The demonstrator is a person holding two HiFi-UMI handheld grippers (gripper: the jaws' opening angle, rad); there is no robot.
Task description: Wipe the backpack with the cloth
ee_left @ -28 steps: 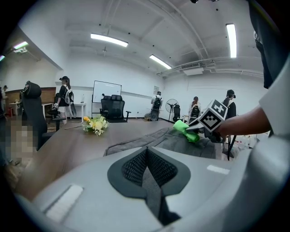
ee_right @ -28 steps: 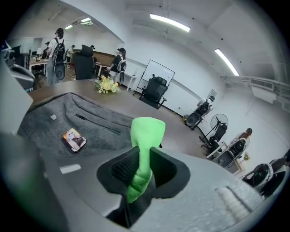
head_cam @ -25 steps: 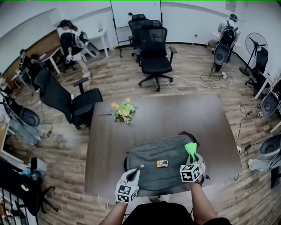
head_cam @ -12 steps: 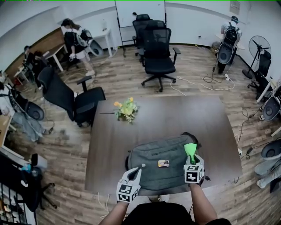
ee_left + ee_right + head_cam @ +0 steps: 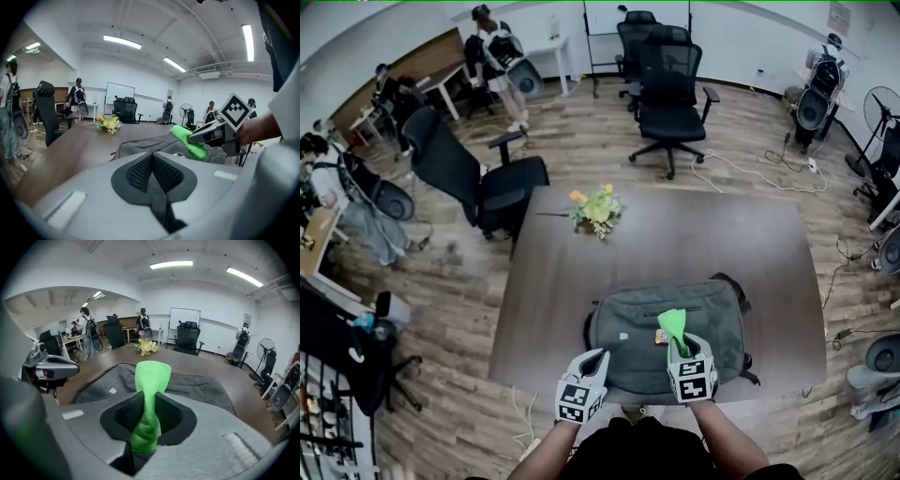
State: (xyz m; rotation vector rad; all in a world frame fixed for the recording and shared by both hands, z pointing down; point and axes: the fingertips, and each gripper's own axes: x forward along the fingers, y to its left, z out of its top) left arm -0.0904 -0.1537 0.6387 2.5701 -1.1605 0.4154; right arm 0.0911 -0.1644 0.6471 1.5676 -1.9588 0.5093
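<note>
A grey backpack [image 5: 675,328] lies flat at the near edge of the dark table [image 5: 675,239]. My right gripper [image 5: 678,349] is shut on a bright green cloth [image 5: 671,325] that sticks up over the middle of the backpack's near half. In the right gripper view the green cloth [image 5: 151,380] runs up between the jaws, with the backpack [image 5: 197,387] below it. My left gripper [image 5: 596,362] hovers at the backpack's near-left corner, shut and empty. In the left gripper view its pads meet, and the green cloth [image 5: 187,140] and the backpack [image 5: 150,145] show ahead.
A bunch of yellow flowers [image 5: 596,208] lies at the table's far left. Black office chairs [image 5: 483,183] stand left of and beyond the table [image 5: 670,94]. People stand at the room's far left, and cables trail on the wooden floor at the right.
My right gripper has carried the green cloth leftward from the backpack's right side to over its middle. The head view has shifted, so the table appears further right.
</note>
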